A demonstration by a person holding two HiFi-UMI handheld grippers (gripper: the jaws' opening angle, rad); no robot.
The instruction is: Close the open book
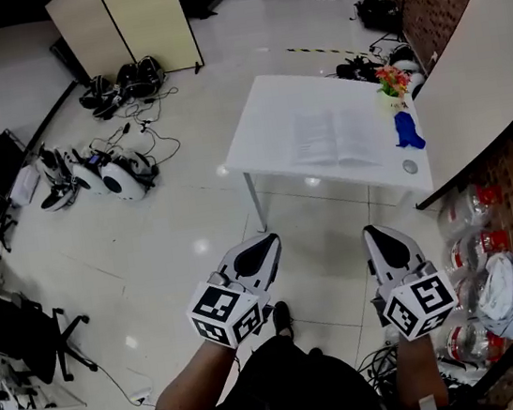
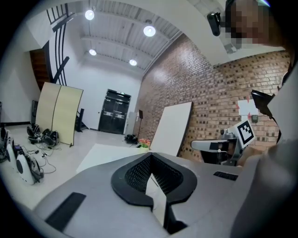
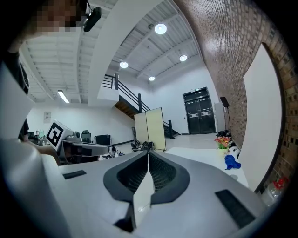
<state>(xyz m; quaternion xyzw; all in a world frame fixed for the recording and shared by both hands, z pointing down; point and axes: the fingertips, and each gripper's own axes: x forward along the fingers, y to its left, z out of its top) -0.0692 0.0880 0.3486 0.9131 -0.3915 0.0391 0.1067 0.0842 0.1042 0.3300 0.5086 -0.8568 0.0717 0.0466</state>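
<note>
white counter (image 1: 268,117) holds an open book (image 1: 332,137) and flowers (image 1: 392,81) in a pot (image 1: 393,99) too small to make out; left gripper (image 1: 267,240) and right gripper (image 1: 372,231) fingers are closed, empty.

White table (image 1: 264,122): open book (image 1: 334,138) mid-top, flat. Flowers (image 1: 393,82) by far right corner, blue object (image 1: 407,131) along right edge, small grey disc (image 1: 410,166) near front right corner.

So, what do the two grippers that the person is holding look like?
The left gripper and the right gripper both have pale grey shells that taper to a point, with black ribbed fingers. Each carries a white cube printed with black square markers. The person wears dark clothing.
</note>
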